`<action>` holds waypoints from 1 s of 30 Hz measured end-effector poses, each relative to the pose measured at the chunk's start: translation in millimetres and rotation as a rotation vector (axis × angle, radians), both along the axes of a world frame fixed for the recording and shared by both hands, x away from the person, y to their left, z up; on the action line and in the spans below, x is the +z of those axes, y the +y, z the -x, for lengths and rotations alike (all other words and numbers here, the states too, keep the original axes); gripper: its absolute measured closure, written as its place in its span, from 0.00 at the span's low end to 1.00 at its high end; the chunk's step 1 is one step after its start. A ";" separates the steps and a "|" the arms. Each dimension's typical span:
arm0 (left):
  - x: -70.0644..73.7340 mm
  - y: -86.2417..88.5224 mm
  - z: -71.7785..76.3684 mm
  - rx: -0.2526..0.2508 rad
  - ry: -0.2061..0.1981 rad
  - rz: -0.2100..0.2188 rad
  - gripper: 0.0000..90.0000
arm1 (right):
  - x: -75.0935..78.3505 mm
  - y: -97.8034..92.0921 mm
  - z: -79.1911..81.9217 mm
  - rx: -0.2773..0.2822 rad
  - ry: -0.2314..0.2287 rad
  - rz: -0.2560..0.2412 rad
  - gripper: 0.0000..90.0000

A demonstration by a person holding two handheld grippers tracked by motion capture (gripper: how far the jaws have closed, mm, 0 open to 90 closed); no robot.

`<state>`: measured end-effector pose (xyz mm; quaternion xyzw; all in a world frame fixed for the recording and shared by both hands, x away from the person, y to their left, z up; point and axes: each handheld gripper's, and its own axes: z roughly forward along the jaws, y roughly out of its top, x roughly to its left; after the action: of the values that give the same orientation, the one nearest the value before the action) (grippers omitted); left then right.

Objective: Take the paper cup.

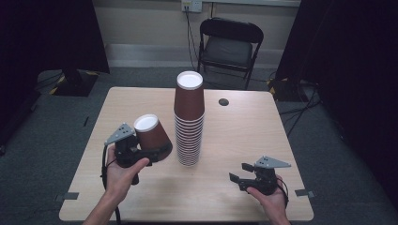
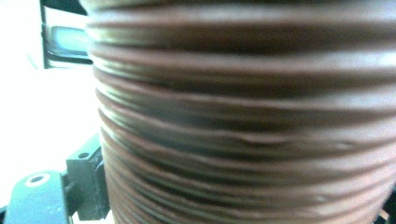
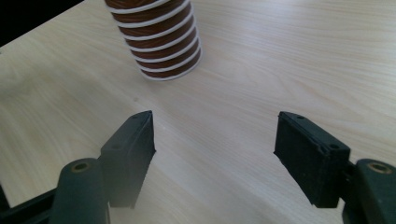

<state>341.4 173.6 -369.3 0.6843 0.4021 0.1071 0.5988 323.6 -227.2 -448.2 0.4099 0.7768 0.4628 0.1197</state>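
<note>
Your left gripper [image 1: 149, 152] is clamped on a single brown paper cup [image 1: 151, 133], upside down and tilted, its white base facing up and towards the left. You hold it above the left part of the worktop [image 1: 239, 126], just left of the tall stack of brown cups [image 1: 189, 119]; from the high view I cannot tell whether cup and stack touch. In the left gripper view a blurred, ribbed brown wall [image 2: 243, 116] sits very close to the lens, too blurred to say whether it is the stack or the held cup.

The stack stands upright near the middle of the worktop, all cups upside down, white rims layered towards the bottom and a white base on top.

Your right gripper [image 1: 241, 177] is near the near right corner of the worktop, well apart from the stack, its jaws spread with nothing between them. In the right gripper view the bare wood shows between the jaws and the foot of the stack [image 3: 159, 42] stands further off.

A small dark hole [image 1: 223, 101] lies in the far part of the worktop, and a folding chair [image 1: 229, 47] stands beyond it.
</note>
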 end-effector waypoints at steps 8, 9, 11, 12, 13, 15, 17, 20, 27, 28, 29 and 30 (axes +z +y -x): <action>-11.9 -15.1 9.4 -0.046 0.071 0.032 0.14 | 5.8 15.4 6.9 0.063 -0.021 -0.008 0.38; -13.1 -16.1 10.6 -0.053 0.094 0.058 0.14 | 7.1 17.7 8.0 0.072 -0.024 -0.005 0.39; -14.7 -18.0 11.9 -0.054 0.122 0.095 0.14 | 10.0 23.2 10.2 0.091 -0.036 0.006 0.40; -15.3 -18.6 12.7 -0.057 0.130 0.095 0.14 | 11.6 26.1 11.6 0.100 -0.044 0.008 0.41; -15.6 -20.2 13.6 -0.054 0.129 0.096 0.14 | 13.2 29.5 13.2 0.108 -0.054 0.010 0.41; -16.0 -23.0 14.9 -0.061 0.139 0.102 0.14 | 16.1 37.8 16.8 0.118 -0.080 0.019 0.41; -16.1 -26.2 16.0 -0.062 0.151 0.112 0.14 | 18.6 47.2 20.2 0.145 -0.095 -0.002 0.42; -15.7 -28.3 17.3 -0.074 0.161 0.112 0.14 | 22.6 63.9 24.6 0.172 -0.121 -0.009 0.42; -15.2 -31.9 20.5 -0.076 0.194 0.142 0.14 | 29.7 90.5 26.0 0.220 -0.170 0.002 0.49; -15.2 -32.3 20.7 -0.078 0.200 0.147 0.14 | 30.8 94.1 26.1 0.234 -0.179 0.011 0.52; -15.0 -32.9 21.3 -0.076 0.200 0.152 0.14 | 32.1 97.2 26.6 0.244 -0.190 0.017 0.52; -14.6 -33.5 21.9 -0.080 0.203 0.154 0.14 | 33.2 100.1 27.0 0.251 -0.199 0.010 0.53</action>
<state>319.4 140.2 -383.9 0.6591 0.4402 -0.0180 0.6095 296.6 -127.1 -415.0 0.2613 0.8085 0.5085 0.1395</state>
